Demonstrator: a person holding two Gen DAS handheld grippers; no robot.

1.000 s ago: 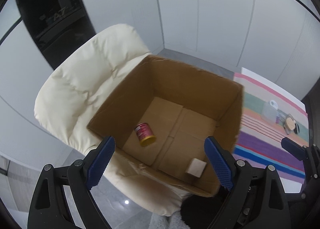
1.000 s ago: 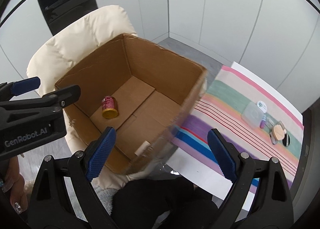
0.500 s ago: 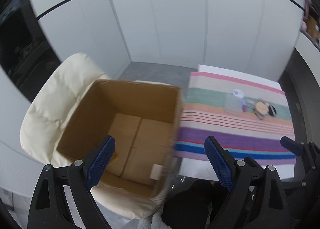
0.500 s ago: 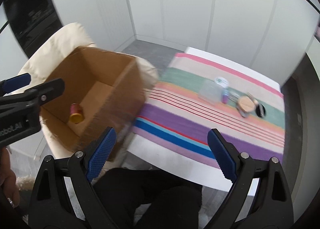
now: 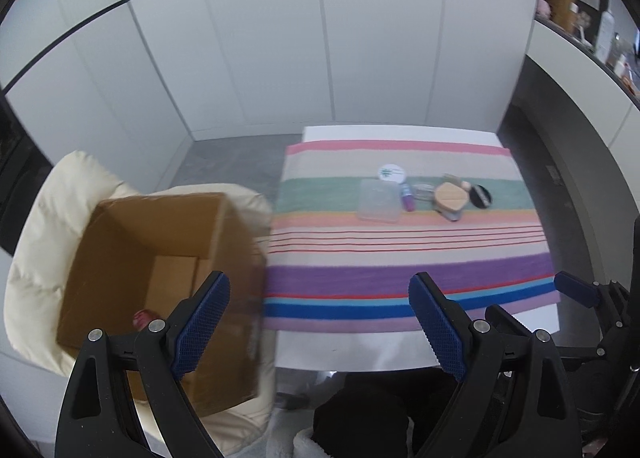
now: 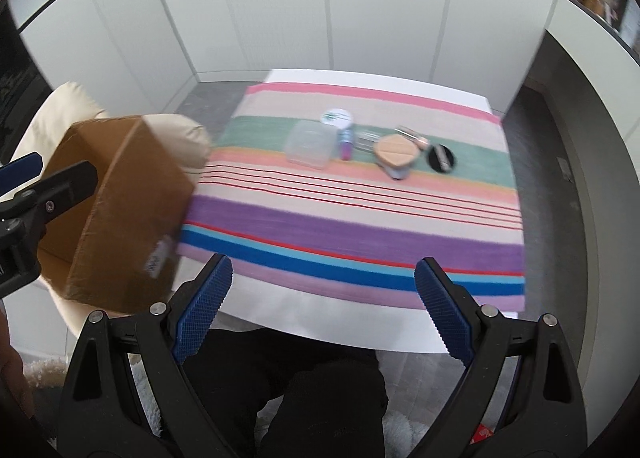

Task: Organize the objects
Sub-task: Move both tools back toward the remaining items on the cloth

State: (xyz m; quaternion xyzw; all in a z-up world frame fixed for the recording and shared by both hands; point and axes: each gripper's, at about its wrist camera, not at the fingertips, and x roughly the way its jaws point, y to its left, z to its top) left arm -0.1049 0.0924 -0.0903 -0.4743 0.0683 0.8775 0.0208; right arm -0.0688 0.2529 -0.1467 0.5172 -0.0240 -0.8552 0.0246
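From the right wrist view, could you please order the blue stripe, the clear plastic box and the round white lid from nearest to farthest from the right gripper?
1. Blue stripe of the cloth, just ahead of the right gripper, by the table's near edge.
2. Clear plastic box, mid-table, on the green band.
3. Round white lid, just behind the box.

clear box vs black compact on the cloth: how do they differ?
The clear box is square, see-through and the larger; the black compact is round, opaque and smaller. The box lies at the left end of the row, the compact at the right end. Both rest on the green stripe.
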